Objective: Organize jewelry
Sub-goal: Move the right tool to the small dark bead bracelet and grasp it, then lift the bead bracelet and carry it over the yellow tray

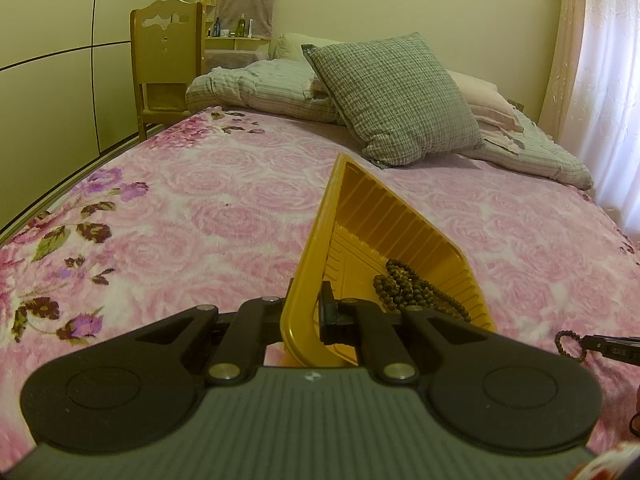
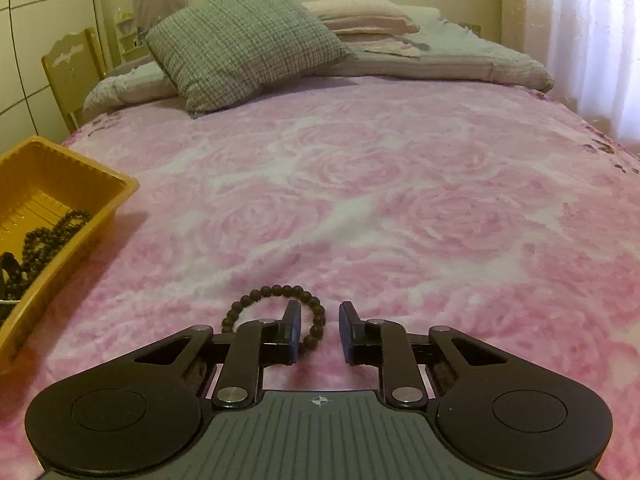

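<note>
My left gripper [image 1: 308, 312] is shut on the near wall of a yellow plastic tray [image 1: 384, 204], which stands tilted on the pink rose blanket. Dark bead strings [image 1: 412, 288] lie heaped in the tray's low corner. In the right wrist view the tray [image 2: 116, 196] sits at the left with the beads [image 2: 48, 236] inside. A dark bead bracelet [image 2: 272, 291] lies flat on the blanket. My right gripper [image 2: 320, 320] is open over it: the left finger stands inside the loop, and the loop's right side lies between the pads, not pressed. The bracelet [image 1: 568, 344] also shows at the left view's right edge.
A checked grey cushion [image 1: 396, 96] and folded bedding [image 1: 264, 88] lie at the head of the bed. A wooden chair [image 1: 166, 60] stands at the far left, beside wardrobe doors. A light curtain [image 1: 604, 92] hangs along the right. Pink blanket [image 2: 400, 184] spreads ahead.
</note>
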### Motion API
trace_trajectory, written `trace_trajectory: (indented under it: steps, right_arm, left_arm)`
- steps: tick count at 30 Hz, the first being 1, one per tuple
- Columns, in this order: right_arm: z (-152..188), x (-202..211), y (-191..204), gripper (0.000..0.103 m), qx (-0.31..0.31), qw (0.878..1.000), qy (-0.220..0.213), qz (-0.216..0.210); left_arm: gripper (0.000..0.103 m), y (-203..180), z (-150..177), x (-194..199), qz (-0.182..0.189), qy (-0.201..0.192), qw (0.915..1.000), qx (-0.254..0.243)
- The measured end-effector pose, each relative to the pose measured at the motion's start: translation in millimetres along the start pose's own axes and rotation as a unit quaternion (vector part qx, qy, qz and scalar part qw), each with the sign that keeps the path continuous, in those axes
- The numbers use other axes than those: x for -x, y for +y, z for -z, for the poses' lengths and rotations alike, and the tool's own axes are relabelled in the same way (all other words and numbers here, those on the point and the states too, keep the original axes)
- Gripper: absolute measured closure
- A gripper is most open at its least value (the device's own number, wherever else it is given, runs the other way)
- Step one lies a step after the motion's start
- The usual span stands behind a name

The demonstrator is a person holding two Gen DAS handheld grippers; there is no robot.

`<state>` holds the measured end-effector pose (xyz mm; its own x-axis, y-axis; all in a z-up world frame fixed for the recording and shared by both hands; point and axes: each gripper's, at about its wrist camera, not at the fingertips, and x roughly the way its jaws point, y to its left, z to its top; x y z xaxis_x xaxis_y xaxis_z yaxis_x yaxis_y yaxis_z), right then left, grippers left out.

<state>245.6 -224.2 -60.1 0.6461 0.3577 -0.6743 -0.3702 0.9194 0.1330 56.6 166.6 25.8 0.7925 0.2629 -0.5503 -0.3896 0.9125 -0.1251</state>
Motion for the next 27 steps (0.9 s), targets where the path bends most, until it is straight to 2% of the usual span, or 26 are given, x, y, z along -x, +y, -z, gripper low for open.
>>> trace_trajectory:
  steps: [7, 11, 14, 20, 27]
  right_arm:
    - [1, -14, 2, 0.086, -0.001, 1.0, 0.018, 0.007]
    - [2, -15, 3, 0.096, 0.004, 1.0, 0.019, 0.01]
    - [1, -12, 5, 0.096, 0.007, 1.0, 0.017, 0.015]
    - [-5, 9, 14, 0.096, 0.014, 1.0, -0.008, 0.012]
    - [-29, 40, 45, 0.096, 0.037, 0.998, -0.05, -0.023]
  left_arm:
    - [0.097, 0, 0, 0, 0.0, 0.0, 1.0, 0.0]
    - [0.097, 0, 0, 0, 0.0, 0.0, 1.0, 0.0]
    - [0.097, 0, 0, 0, 0.0, 0.0, 1.0, 0.0]
    - [0.097, 0, 0, 0, 0.0, -0.001, 1.0, 0.001]
    - [0.097, 1, 0, 0, 0.0, -0.001, 1.0, 0.001]
